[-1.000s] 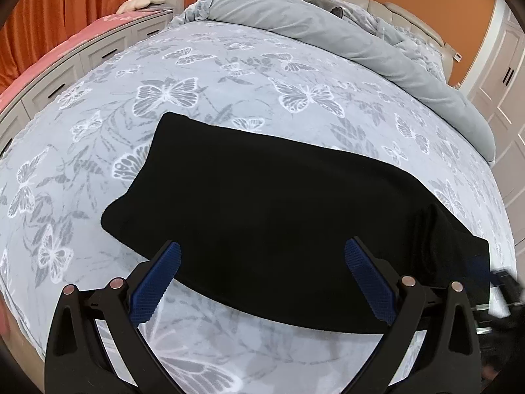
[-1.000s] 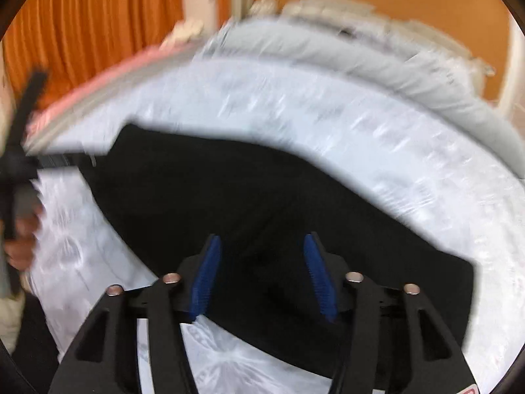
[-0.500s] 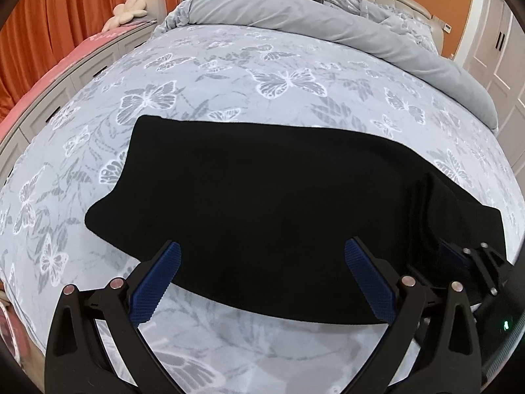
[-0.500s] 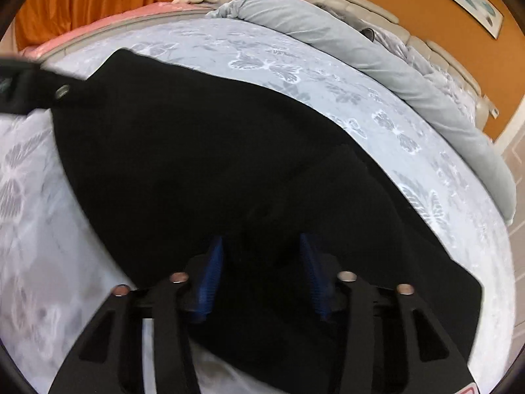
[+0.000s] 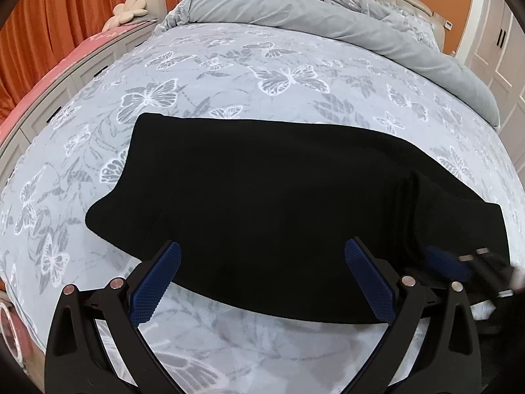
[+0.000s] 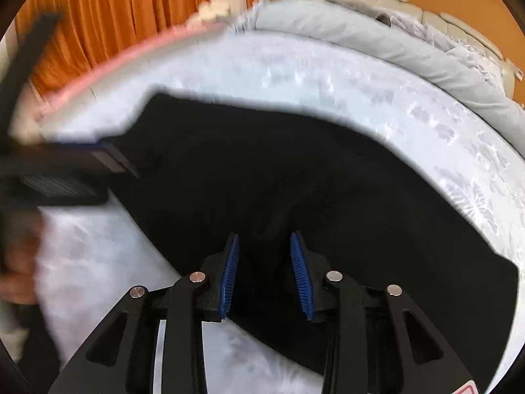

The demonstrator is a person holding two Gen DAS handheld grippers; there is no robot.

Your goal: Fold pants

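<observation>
Black pants (image 5: 262,190) lie folded in a long band across the butterfly bedspread (image 5: 229,65). My left gripper (image 5: 262,249) stands wide open over the band's near edge, with nothing pinched between its blue pads. The right gripper (image 5: 459,262) shows blurred at the band's right end. In the right wrist view, which is smeared by motion, my right gripper (image 6: 264,239) sits low on the pants (image 6: 295,170). A ridge of black fabric lies between its narrow-set pads, and its jaws are opening slightly.
A rolled grey duvet (image 5: 328,23) lies along the head of the bed. Orange curtains (image 5: 49,32) and a pink-topped drawer unit (image 5: 65,75) stand on the left, white wardrobe doors (image 5: 498,49) on the right. A blurred hand (image 6: 19,279) shows at the left edge.
The right gripper came down onto the right end of the pants and its jaws narrowed around the fabric. The left gripper shifted a little at first, then held still, open.
</observation>
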